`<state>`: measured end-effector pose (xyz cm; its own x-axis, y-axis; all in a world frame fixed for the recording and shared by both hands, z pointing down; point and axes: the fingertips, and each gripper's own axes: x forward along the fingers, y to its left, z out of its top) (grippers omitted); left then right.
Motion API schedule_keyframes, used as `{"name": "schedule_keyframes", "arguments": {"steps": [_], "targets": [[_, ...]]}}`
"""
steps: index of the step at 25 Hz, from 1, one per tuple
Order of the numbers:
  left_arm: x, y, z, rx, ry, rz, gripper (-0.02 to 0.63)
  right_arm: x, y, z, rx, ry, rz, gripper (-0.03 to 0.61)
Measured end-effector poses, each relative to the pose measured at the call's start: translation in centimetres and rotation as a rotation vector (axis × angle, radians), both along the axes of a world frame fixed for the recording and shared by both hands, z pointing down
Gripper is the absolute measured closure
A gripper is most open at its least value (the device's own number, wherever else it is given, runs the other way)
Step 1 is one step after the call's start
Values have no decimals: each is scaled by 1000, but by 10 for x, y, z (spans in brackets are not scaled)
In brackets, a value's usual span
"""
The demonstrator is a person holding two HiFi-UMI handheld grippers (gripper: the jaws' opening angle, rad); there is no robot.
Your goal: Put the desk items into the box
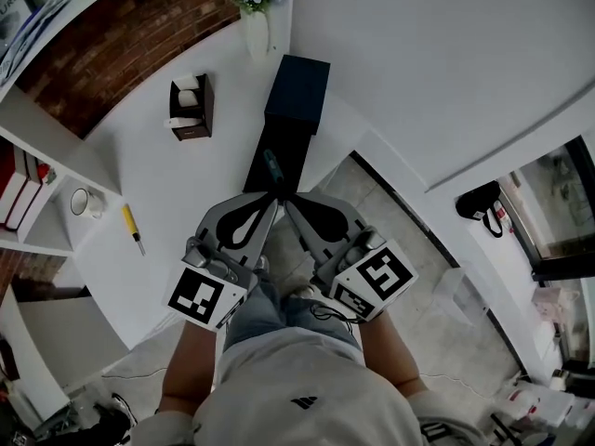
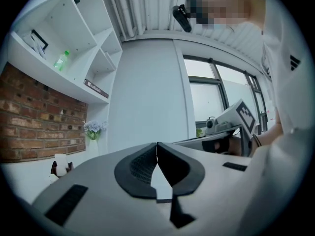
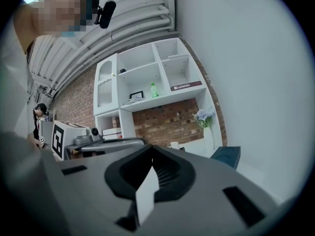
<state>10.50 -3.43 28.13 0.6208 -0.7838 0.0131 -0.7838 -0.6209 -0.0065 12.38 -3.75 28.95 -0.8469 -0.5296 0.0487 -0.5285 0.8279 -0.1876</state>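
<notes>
On the white curved desk [image 1: 186, 175] a dark blue box [image 1: 297, 91] [image 3: 227, 156] stands at the far edge, beside a dark strip that runs toward me. A teal-handled item [image 1: 272, 167] lies on that strip. A yellow pen [image 1: 133, 229] and a white mug [image 1: 85, 203] sit at the left. A brown organizer [image 1: 191, 107] [image 2: 60, 166] holds white items. My left gripper [image 1: 275, 196] [image 2: 157, 146] and right gripper [image 1: 287, 202] [image 3: 150, 154] are held close together in front of me, tips toward the box, both shut and empty.
A white vase of pale flowers [image 1: 256, 3] [image 2: 92, 132] [image 3: 206, 122] stands behind the box. White shelves against a brick wall [image 1: 112, 45] line the left side, with books [image 1: 19, 189]. Tiled floor and a black bag [image 1: 479, 207] lie to the right.
</notes>
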Motion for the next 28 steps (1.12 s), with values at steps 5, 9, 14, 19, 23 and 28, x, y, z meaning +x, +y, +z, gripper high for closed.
{"name": "schedule_keyframes", "arguments": {"steps": [5,9,14,19,23,28], "targets": [[-13,13,3,-8,-8,-73,601,-10,7,1,-3,-23,-56,570],[-27,21,3,4,-16,-114,601,-24,14,1,-1,-26,-96,571],[-41,24,-3,17,-4,-145,601,-39,19,-3,-7,-27,-132,571],[-68,33,-7,22,-5,-180,601,-67,26,-6,-5,-14,-165,571],[-101,46,-7,13,-10,-217,601,-104,38,-7,-3,-7,-208,571],[-150,65,-9,30,-3,-268,601,-154,56,-4,2,14,-258,571]]}}
